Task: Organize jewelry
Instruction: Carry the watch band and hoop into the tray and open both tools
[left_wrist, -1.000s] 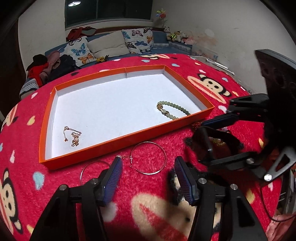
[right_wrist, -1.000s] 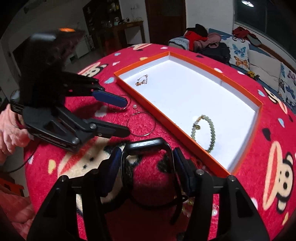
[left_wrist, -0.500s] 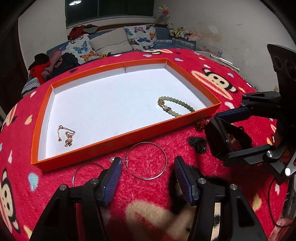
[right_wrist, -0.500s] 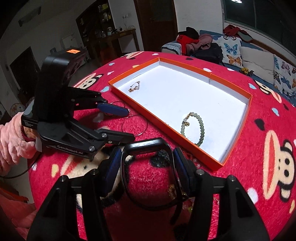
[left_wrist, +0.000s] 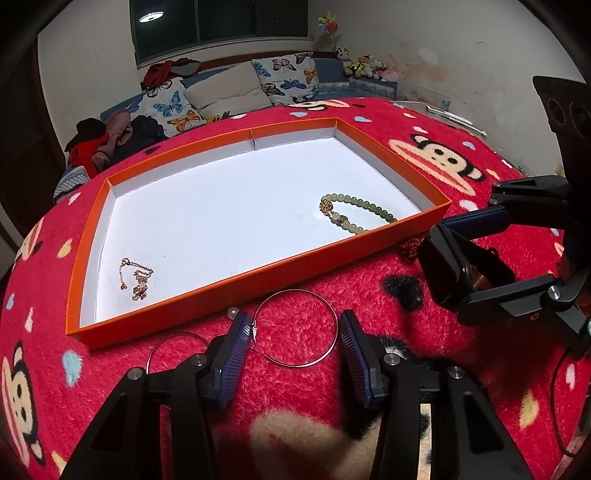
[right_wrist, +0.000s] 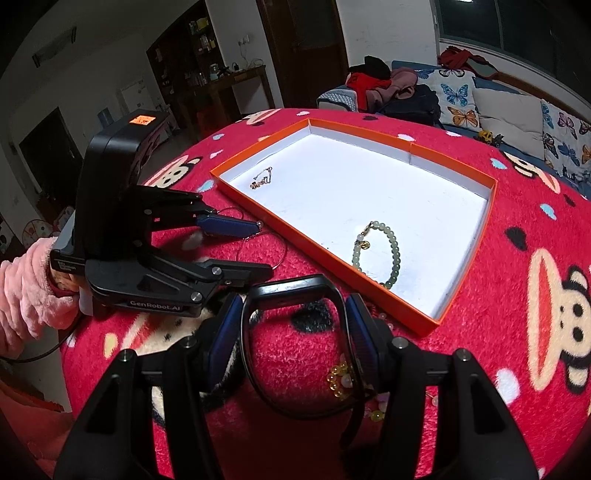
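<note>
An orange-rimmed white tray (left_wrist: 258, 273) (right_wrist: 465, 258) lies on the red cloth. It holds a green bead bracelet (left_wrist: 354, 214) (right_wrist: 391, 254) and a thin gold chain (left_wrist: 135, 277) (right_wrist: 262, 179). My right gripper (right_wrist: 293, 325) (left_wrist: 454, 258) is shut on a black smartwatch (right_wrist: 291, 291) (left_wrist: 441, 266) and holds it above the cloth, right of the tray's near corner. My left gripper (left_wrist: 291, 339) (right_wrist: 236, 243) is open, low over a large silver hoop earring (left_wrist: 295, 328) (right_wrist: 262, 251). A second hoop (left_wrist: 173, 349) lies left of it.
A small pearl bead (left_wrist: 232, 313) lies by the tray's front wall. Gold and pearl beads (right_wrist: 340, 380) and a dark red bead piece (left_wrist: 408, 245) lie on the cloth under the watch. A sofa with butterfly cushions (left_wrist: 221, 88) stands beyond the table.
My right gripper has lifted the smartwatch higher off the cloth. My left gripper has stayed open over the hoop earring with only slight drift.
</note>
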